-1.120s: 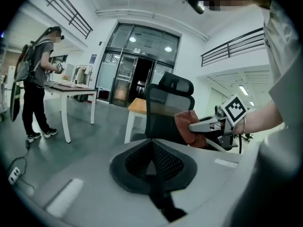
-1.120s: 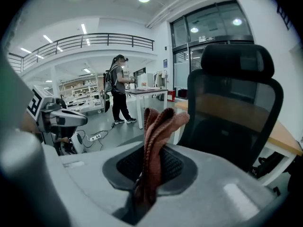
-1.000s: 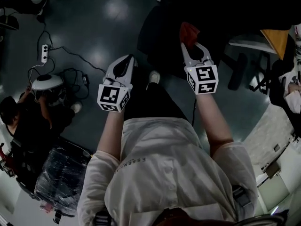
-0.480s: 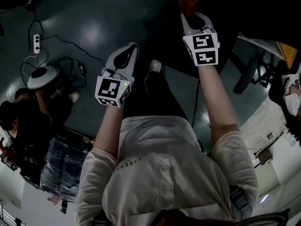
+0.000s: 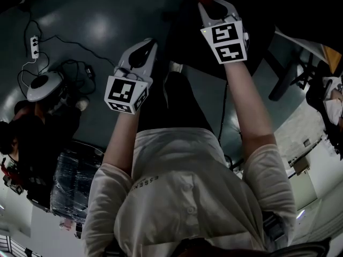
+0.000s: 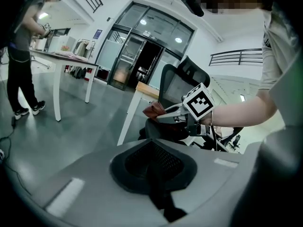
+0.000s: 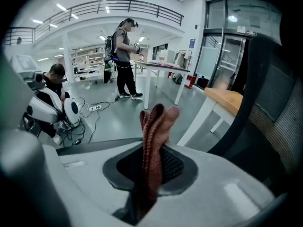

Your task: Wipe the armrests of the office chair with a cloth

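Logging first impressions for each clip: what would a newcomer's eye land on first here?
The red cloth stands out, clamped upright in the right claw, with the black mesh office chair right beside it. The left claw is shut on nothing, lower and left of centre in the head view.

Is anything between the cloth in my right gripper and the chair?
Nothing visible does. The cloth, pinched in the right gripper, sits right beside the office chair and its mesh back with open air between; the left gripper is off to the side. I can't pick out the armrest itself.
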Action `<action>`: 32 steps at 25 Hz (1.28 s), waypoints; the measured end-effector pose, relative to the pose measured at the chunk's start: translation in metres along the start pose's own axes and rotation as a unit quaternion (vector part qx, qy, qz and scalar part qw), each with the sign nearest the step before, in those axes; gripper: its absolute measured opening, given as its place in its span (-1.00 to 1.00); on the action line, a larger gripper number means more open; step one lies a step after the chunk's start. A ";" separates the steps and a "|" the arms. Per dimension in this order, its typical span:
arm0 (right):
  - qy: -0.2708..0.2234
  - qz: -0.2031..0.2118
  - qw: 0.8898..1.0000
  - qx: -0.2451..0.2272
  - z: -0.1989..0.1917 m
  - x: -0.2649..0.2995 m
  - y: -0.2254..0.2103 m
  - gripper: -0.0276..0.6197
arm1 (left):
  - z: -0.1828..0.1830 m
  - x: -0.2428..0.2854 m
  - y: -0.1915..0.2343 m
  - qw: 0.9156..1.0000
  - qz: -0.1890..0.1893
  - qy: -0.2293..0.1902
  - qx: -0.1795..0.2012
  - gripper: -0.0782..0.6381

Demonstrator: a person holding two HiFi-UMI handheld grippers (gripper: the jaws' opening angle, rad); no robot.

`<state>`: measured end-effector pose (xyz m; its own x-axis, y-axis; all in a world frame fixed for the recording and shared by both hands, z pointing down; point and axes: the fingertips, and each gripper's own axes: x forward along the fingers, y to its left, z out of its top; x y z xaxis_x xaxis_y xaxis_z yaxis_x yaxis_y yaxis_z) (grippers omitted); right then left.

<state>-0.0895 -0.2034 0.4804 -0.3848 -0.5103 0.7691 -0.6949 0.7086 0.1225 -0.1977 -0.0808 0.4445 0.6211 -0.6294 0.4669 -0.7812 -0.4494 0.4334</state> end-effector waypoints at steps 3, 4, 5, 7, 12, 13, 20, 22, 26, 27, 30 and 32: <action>0.012 0.019 0.999 -0.027 -0.001 -0.001 0.018 -0.77 | -0.007 -0.002 -0.001 1.000 0.001 0.002 -0.010 -0.73; 0.018 0.026 0.999 -0.040 -0.001 -0.002 0.024 -0.77 | -0.007 -0.002 -0.001 1.000 0.003 0.000 -0.012 -0.73; 0.023 0.033 0.998 -0.051 -0.001 -0.003 0.030 -0.77 | -0.006 -0.002 0.000 1.000 0.006 -0.003 -0.014 -0.73; 0.029 0.046 0.997 -0.059 -0.001 -0.007 0.041 -0.77 | -0.003 -0.003 0.001 1.000 0.010 -0.013 -0.020 -0.73; 0.025 0.067 0.996 -0.062 -0.006 -0.017 0.067 -0.77 | -0.005 -0.011 -0.006 0.999 0.017 -0.027 -0.021 -0.73; 0.023 0.070 0.995 -0.063 -0.007 -0.020 0.073 -0.77 | -0.006 -0.013 -0.007 0.999 0.019 -0.030 -0.021 -0.73; 0.011 0.107 0.993 -0.042 -0.025 -0.049 0.129 -0.77 | -0.024 -0.032 -0.018 0.998 0.033 -0.038 -0.027 -0.73; 0.007 0.117 0.992 -0.035 -0.032 -0.059 0.143 -0.77 | -0.026 -0.038 -0.022 0.998 0.038 -0.042 -0.029 -0.73; 0.006 0.140 0.990 -0.025 -0.044 -0.075 0.173 -0.77 | -0.033 -0.050 -0.029 0.997 0.047 -0.050 -0.030 -0.73; 0.006 0.145 0.989 -0.024 -0.047 -0.078 0.178 -0.77 | -0.035 -0.052 -0.032 0.997 0.048 -0.051 -0.030 -0.73; 0.004 0.170 0.985 -0.015 -0.055 -0.087 0.192 -0.77 | -0.039 -0.057 -0.038 0.997 0.052 -0.054 -0.029 -0.73; 0.001 0.202 0.979 0.007 -0.059 -0.094 0.201 -0.77 | -0.042 -0.061 -0.041 0.997 0.055 -0.054 -0.028 -0.73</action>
<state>-0.1572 0.0163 0.4697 -0.6298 -0.1885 0.7535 -0.4944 0.8455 -0.2018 -0.2012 0.0027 0.4309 0.5193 -0.7388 0.4296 -0.8375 -0.3400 0.4277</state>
